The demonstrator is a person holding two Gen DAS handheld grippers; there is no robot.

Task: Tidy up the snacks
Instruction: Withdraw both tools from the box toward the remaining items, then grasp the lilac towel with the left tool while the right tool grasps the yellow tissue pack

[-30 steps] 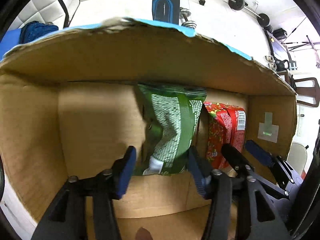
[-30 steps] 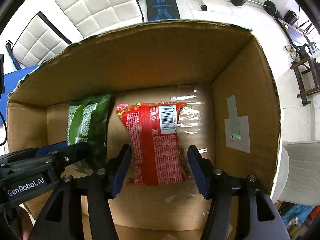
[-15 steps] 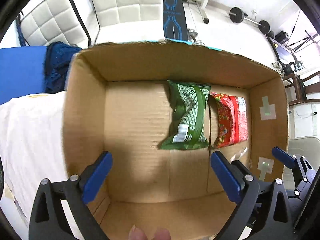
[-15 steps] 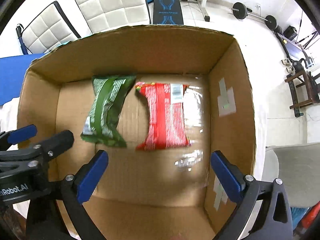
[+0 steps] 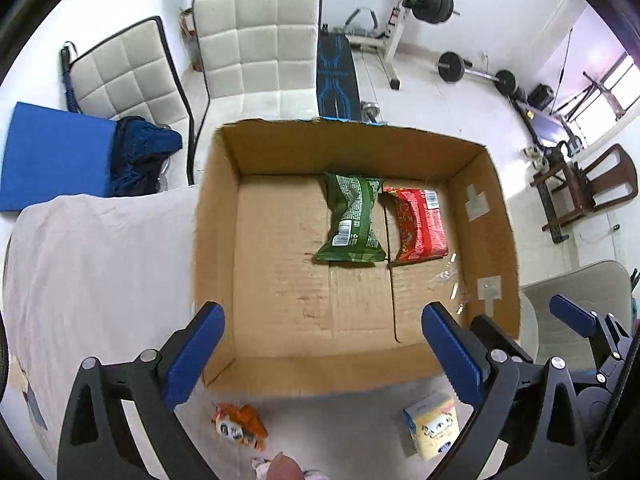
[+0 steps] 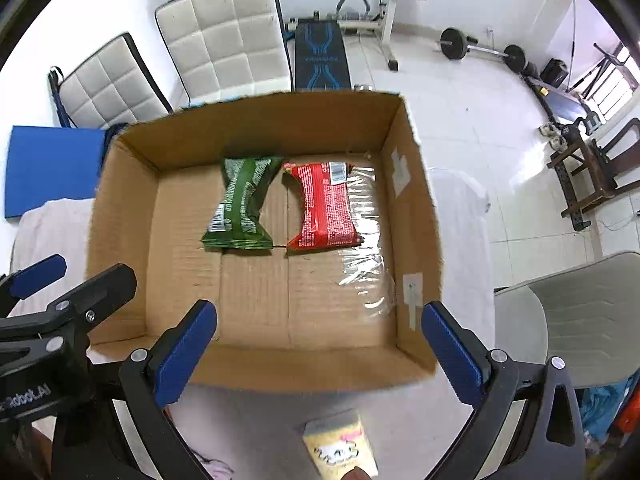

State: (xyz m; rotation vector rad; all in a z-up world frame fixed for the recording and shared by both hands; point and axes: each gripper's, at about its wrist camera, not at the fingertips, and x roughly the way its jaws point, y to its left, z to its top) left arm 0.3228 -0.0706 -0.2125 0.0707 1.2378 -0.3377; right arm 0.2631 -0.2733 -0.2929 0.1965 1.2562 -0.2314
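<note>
A green snack bag (image 5: 353,219) (image 6: 242,204) and a red snack bag (image 5: 418,225) (image 6: 326,207) lie side by side on the floor of an open cardboard box (image 5: 216,240) (image 6: 416,216), toward its far wall. My left gripper (image 5: 322,330) hangs open above the box's near edge, holding nothing. My right gripper (image 6: 318,328) is also open and empty over the near edge. On the cloth in front of the box lie a small yellow carton (image 5: 433,426) (image 6: 340,446) and an orange snack packet (image 5: 240,426).
The box stands on a table with a pale cloth (image 5: 92,264). Two white padded chairs (image 5: 256,52), a blue mat (image 5: 52,160) and gym weights (image 5: 436,0) are behind it. A grey chair (image 6: 580,320) is at the right.
Both grippers opened, letting go of the green and red bags, and pulled back up out of the box to its near edge. The bags now rest on the box floor.
</note>
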